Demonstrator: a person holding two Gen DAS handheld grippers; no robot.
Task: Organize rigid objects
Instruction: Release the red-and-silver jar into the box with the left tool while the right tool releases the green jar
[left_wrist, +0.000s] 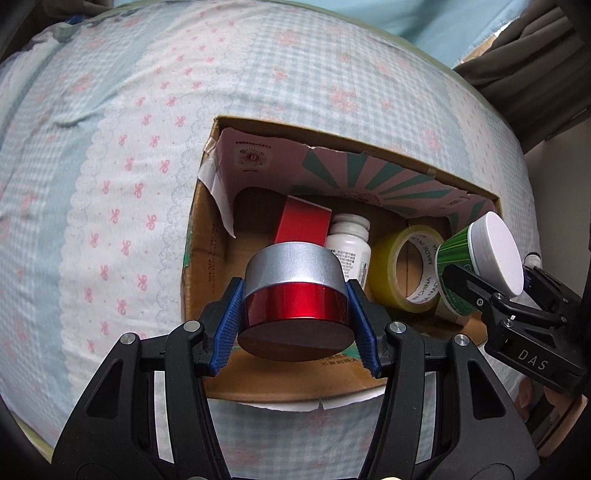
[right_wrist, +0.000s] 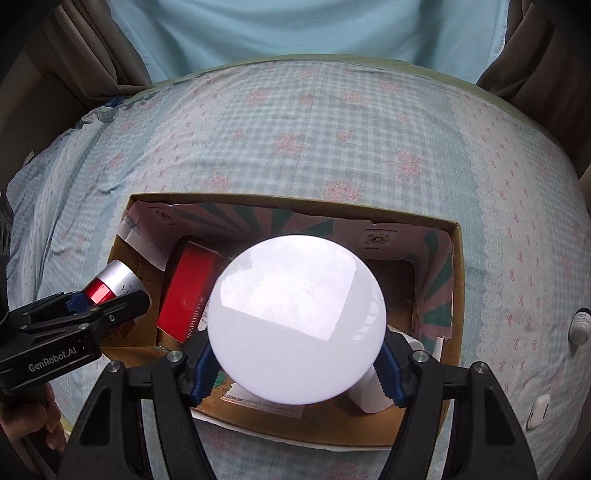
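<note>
My left gripper (left_wrist: 294, 293) is shut on a round jar (left_wrist: 295, 295) with a silver top and red body, its blue pads on both sides. It hangs over the near left part of an open cardboard box (left_wrist: 205, 258). In the box lie a red carton (left_wrist: 301, 221), a white bottle (left_wrist: 349, 247) and a roll of yellow tape (left_wrist: 406, 273). My right gripper (right_wrist: 297, 341) is shut on a jar whose white lid (right_wrist: 297, 321) faces the camera. From the left wrist view that jar (left_wrist: 480, 254) has a green striped body and hangs over the box's right side.
The box (right_wrist: 295, 421) sits on a bed with a blue checked sheet (right_wrist: 332, 129). Right of the box lie a small white bottle (right_wrist: 580, 325) and a small white case (right_wrist: 537, 406). Brown curtains (right_wrist: 535, 55) hang behind. The left gripper (right_wrist: 107, 299) is close to my left.
</note>
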